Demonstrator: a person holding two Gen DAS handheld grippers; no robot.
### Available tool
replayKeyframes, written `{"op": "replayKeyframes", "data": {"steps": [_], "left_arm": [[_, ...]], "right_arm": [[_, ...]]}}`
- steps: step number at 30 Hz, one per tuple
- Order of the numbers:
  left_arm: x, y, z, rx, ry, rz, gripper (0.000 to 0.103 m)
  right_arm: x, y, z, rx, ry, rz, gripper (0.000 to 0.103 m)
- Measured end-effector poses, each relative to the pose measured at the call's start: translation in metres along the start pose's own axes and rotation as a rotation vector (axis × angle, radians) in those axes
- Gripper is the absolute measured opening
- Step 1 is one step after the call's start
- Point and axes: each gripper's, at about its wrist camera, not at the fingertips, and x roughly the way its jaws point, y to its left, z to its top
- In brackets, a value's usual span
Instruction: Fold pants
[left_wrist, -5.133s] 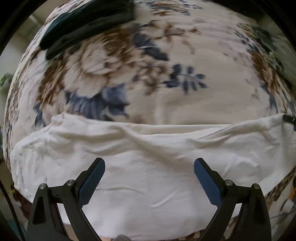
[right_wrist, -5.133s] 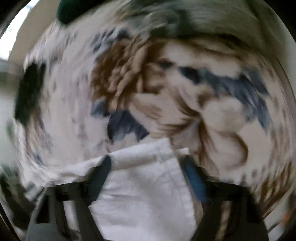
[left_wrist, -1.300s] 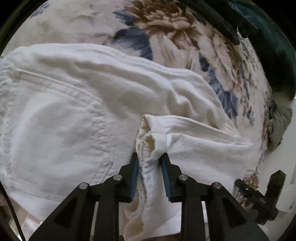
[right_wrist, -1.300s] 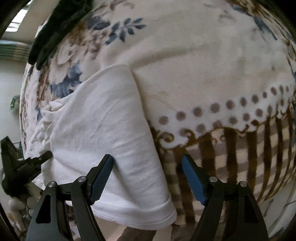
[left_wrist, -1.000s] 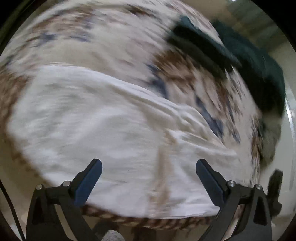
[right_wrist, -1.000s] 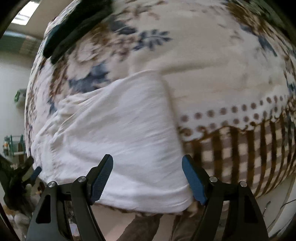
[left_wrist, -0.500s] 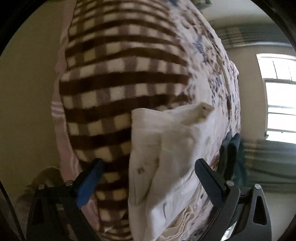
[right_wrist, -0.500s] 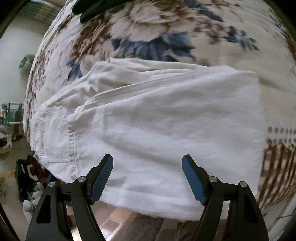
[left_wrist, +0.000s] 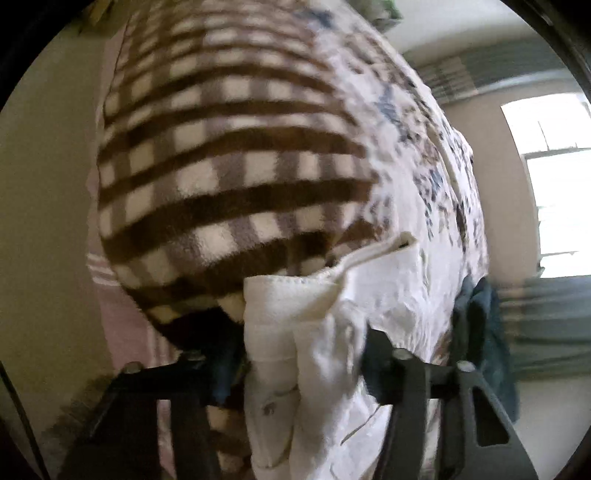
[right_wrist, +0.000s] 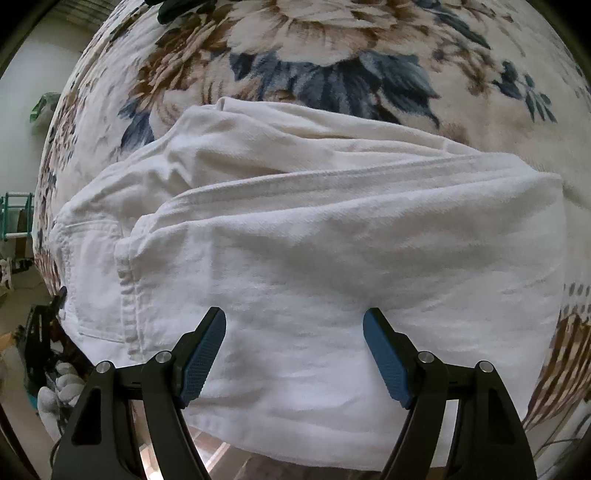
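While left hand-held gripper (left_wrist: 299, 363) is closing on pants (right_wrist: 332, 240) waistband, right hand-held gripper (right_wrist: 293, 356) hovers released w/ jaws apart.

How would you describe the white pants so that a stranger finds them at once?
Look at the bed with the flowered blanket. The white pants lie folded near its front edge, under the open right gripper. They are the only plain white cloth there, with a stitched pocket.

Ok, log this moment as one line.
left gripper: closing on white pants waistband end | right gripper: open above pants | blanket: underneath
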Motion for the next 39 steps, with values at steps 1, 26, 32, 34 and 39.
{"op": "replayKeyframes", "data": {"steps": [1, 26, 32, 34, 39], "left_arm": [[-0.007, -0.005, -0.003, 0.026, -0.013, 0.017, 0.040], [-0.034, -0.031, -0.029, 0.135, -0.015, 0.068, 0.040], [-0.016, -0.034, -0.005, 0.121, -0.024, 0.048, 0.048], [0.005, -0.024, 0.008, 0.097, 0.004, 0.061, 0.048], [0.003, -0.033, 0.013, 0.177, -0.027, 0.049, 0.026]], "right_arm": [[0.001, 0.001, 0.001, -0.003, -0.001, 0.001, 0.079], [0.003, -0.004, -0.007, -0.020, 0.015, 0.048, 0.079], [0.003, -0.006, -0.007, -0.025, 0.023, 0.058, 0.079], [0.004, -0.007, -0.007, -0.022, 0.024, 0.061, 0.079], [0.003, -0.008, -0.007, -0.021, 0.024, 0.068, 0.079]]}}
